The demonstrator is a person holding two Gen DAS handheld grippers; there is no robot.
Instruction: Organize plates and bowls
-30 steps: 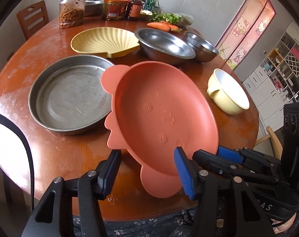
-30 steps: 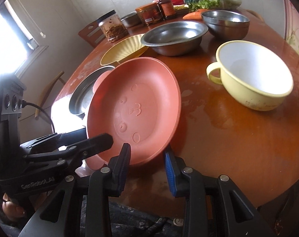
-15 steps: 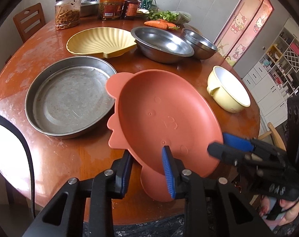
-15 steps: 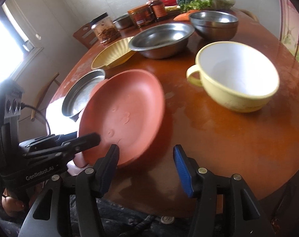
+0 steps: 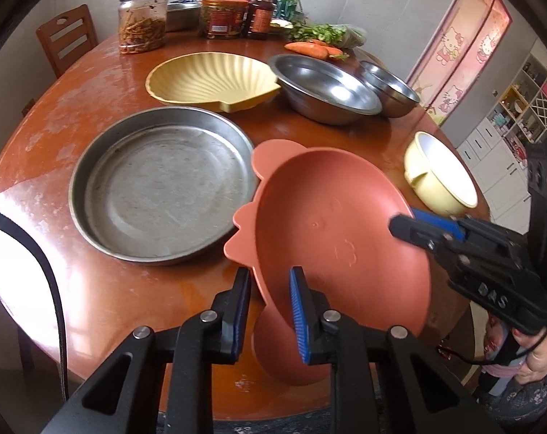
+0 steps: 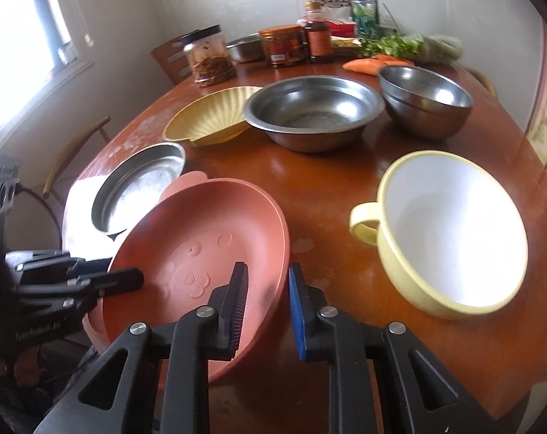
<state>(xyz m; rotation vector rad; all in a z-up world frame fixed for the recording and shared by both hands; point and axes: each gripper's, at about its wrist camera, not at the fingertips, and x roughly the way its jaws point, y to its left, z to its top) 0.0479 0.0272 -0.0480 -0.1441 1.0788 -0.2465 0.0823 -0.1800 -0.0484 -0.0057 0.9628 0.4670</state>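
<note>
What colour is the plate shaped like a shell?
The shell plate is pale yellow, clearest in the left wrist view.

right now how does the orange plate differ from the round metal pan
The orange plate is plastic, oval with ear-like tabs, tilted, gripped by the left gripper and right gripper. The metal pan is round, scuffed, flat on the table, untouched. Both are empty.

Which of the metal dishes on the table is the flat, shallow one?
The round steel pan left of the terracotta plate: flat base, low wall. The two steel bowls behind are deep and rounded.
</note>
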